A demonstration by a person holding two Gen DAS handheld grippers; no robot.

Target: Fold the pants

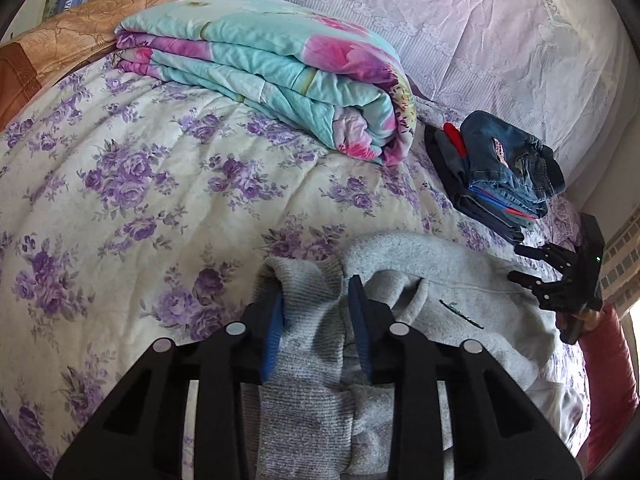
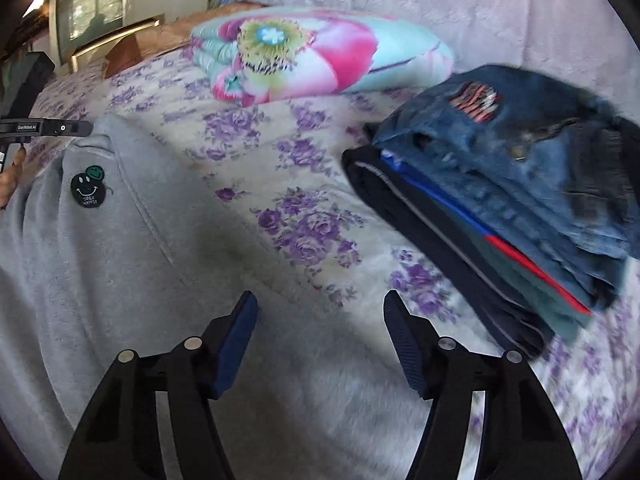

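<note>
The grey sweatpants (image 1: 440, 280) lie on the floral bedsheet (image 1: 120, 200). My left gripper (image 1: 316, 304) is shut on a bunched ribbed cuff of the pants, cloth filling the gap between its blue pads. In the right wrist view the pants (image 2: 120, 260) spread across the left, with a dark smiley patch (image 2: 88, 188). My right gripper (image 2: 320, 320) is open and empty just above the grey cloth. It also shows at the right edge of the left wrist view (image 1: 532, 264). The left gripper's tip (image 2: 60, 128) shows at the far left of the right wrist view.
A pile of folded clothes with jeans on top (image 1: 504, 172) (image 2: 520, 184) sits to the right of the pants. A folded turquoise and pink quilt (image 1: 272, 68) (image 2: 316, 52) lies further back. A lilac lace cover (image 1: 460, 20) hangs behind the bed.
</note>
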